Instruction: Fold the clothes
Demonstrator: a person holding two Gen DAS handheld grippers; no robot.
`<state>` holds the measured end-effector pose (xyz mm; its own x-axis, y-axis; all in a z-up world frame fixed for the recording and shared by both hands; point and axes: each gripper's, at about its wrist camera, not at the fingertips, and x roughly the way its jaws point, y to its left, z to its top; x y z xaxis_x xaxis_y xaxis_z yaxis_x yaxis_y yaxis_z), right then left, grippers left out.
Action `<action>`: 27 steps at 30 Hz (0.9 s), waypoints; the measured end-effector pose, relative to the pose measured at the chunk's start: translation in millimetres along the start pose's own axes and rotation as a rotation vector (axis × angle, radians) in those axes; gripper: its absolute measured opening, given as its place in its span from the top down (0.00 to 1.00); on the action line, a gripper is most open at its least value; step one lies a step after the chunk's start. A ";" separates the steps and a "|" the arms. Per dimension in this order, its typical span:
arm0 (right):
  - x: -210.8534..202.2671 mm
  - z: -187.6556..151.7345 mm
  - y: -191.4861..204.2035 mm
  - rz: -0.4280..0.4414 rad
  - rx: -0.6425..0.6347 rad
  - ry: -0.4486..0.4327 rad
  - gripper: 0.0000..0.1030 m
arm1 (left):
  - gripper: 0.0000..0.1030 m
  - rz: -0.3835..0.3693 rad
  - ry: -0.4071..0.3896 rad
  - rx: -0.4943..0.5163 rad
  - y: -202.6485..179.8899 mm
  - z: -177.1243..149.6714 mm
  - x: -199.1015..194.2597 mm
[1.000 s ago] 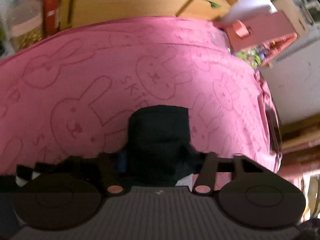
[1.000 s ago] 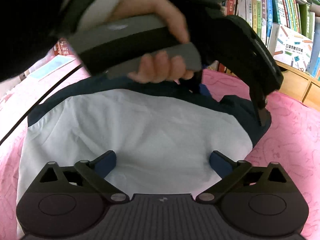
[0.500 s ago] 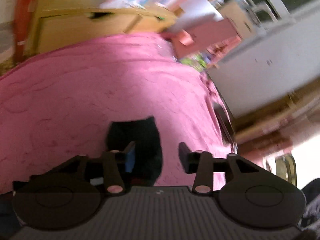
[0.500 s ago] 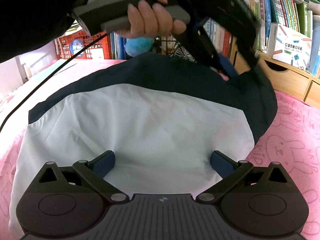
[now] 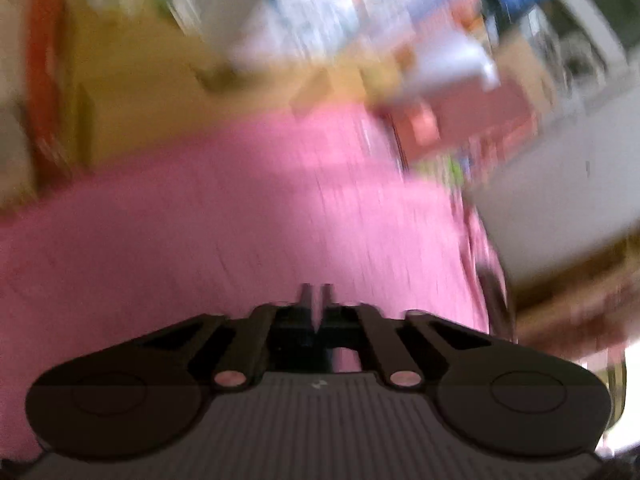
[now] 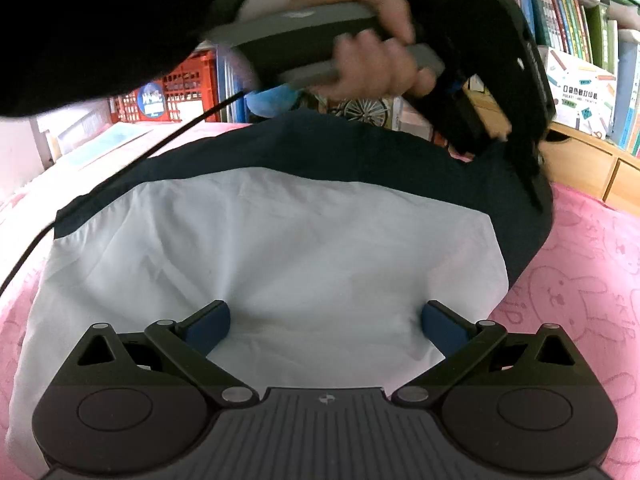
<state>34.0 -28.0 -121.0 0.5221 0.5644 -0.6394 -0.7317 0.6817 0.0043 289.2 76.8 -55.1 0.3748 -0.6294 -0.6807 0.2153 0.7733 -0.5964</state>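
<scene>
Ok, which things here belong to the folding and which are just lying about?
Job: white and navy cotton garment; pink bunny-print bedsheet; left hand-held gripper; right hand-held gripper.
Lying about: row of upright books; red plastic crate; light wooden drawers.

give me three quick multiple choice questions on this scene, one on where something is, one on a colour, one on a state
1. Where are the right tongs?
A. over the shirt's white panel
B. over the bookshelf
C. over bare floor

2. What colour is the sheet under the shirt?
A. green
B. pink
C. grey

3. How do the left tongs stand?
A. wide open
B. shut, with nothing seen between the tips
C. clamped on a book

Answers:
1 A: white cloth fills the gap between the spread fingers.
2 B: pink sheet with rabbit outlines lies beside the shirt.
3 B: the two tips meet over plain pink sheet in the left wrist view, though it is blurred.
</scene>
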 end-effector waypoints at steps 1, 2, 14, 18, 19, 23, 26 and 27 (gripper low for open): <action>-0.1 0.6 0.4 -0.004 0.000 0.002 0.00 | 1.00 0.006 -0.042 -0.029 2.5 8.8 -7.0; -0.6 1.9 -0.3 -0.004 0.002 0.002 0.00 | 1.00 0.023 -0.057 -0.026 3.3 14.2 -16.5; -27.2 10.8 -22.9 0.005 0.094 0.122 0.00 | 0.53 0.400 0.005 0.114 25.5 -127.6 -163.4; -41.4 4.6 -25.1 -0.010 0.127 0.155 0.00 | 0.47 0.488 0.036 0.045 36.7 -189.3 -193.0; -43.5 4.0 -24.2 -0.010 0.131 0.162 0.00 | 0.45 0.503 0.037 0.023 39.0 -203.1 -195.9; -55.3 1.0 -20.7 -0.009 0.171 0.199 0.00 | 0.45 0.569 0.015 -0.063 54.1 -242.1 -196.9; -64.2 3.0 2.7 0.021 0.098 0.221 0.00 | 0.40 0.574 -0.047 -0.139 65.6 -255.5 -186.7; -69.5 0.8 17.0 0.049 0.029 0.218 0.00 | 0.39 0.584 -0.056 -0.146 67.1 -256.7 -182.1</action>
<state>-14.4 -55.3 -75.8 0.3767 0.4855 -0.7889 -0.7392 0.6708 0.0600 3.9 223.5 -80.3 0.4416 -0.0957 -0.8921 -0.1652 0.9686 -0.1856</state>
